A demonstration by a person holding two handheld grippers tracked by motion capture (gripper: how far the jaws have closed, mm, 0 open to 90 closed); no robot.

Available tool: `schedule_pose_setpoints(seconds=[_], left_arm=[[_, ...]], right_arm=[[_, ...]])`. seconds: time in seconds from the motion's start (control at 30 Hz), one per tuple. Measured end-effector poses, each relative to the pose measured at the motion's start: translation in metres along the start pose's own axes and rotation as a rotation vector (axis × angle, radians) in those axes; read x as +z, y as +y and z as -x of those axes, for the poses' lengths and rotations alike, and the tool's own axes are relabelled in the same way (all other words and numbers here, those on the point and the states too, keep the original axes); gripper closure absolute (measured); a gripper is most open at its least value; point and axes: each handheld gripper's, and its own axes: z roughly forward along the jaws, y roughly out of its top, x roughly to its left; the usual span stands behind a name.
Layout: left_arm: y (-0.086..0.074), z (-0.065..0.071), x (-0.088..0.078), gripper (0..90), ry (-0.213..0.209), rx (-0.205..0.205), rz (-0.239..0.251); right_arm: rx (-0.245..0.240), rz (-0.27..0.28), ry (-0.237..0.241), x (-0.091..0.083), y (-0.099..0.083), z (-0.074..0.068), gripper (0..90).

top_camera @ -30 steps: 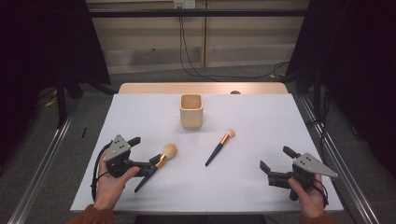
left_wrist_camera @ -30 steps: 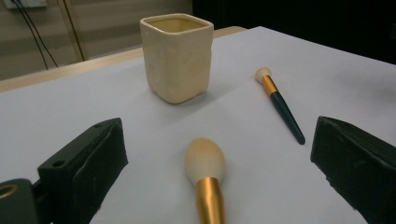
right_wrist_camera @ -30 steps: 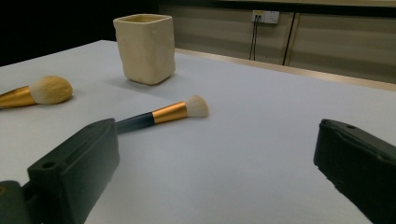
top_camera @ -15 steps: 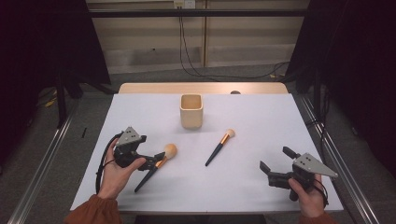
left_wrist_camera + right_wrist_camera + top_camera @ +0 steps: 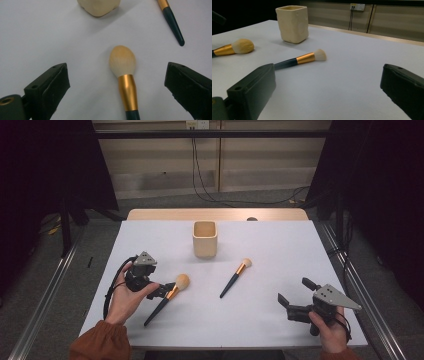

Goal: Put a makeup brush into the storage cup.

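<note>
- White table (image 5: 280,320) under dim light, dark curtains around
- Right gripper (image 5: 296,304) near the front right edge, jaws wide, holding nothing
- Left gripper (image 5: 167,291) wide open astride the large brush (image 5: 165,300); its gold ferrule lies between the jaws, apparently untouched
- Smaller brush (image 5: 234,277) mid-table
- Beige cup (image 5: 205,239) farthest back
</note>
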Motion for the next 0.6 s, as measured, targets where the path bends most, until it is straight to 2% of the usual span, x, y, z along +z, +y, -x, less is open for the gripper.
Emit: schedule_pose_setpoints(seconds=[0.07,0.23,0.33,0.37,0.4,0.6], left_arm=[[0.002,-0.001,0.000,6.3,-0.015,-0.017,-0.032],[0.009,0.001,0.001,6.3,0.013,-0.003,-0.085],[0.010,0.003,0.006,6.9,0.001,-0.010,-0.152],[0.010,0.003,0.009,7.3,0.014,-0.001,-0.184],[0.010,0.003,0.009,7.4,0.014,-0.001,-0.184],[0.015,0.000,0.020,7.4,0.018,-0.041,-0.279]], right_arm=[[-0.001,0.001,0.001,0.000,0.000,0.000,0.0],[-0.002,-0.002,-0.003,0.000,0.000,0.000,0.0],[0.001,0.002,-0.003,-0.001,0.001,-0.001,0.0],[-0.006,0.004,0.000,-0.001,0.000,-0.001,0.0],[-0.006,0.004,0.000,-0.001,0.000,-0.001,0.0],[-0.005,-0.001,-0.001,-0.001,0.000,-0.001,0.0]])
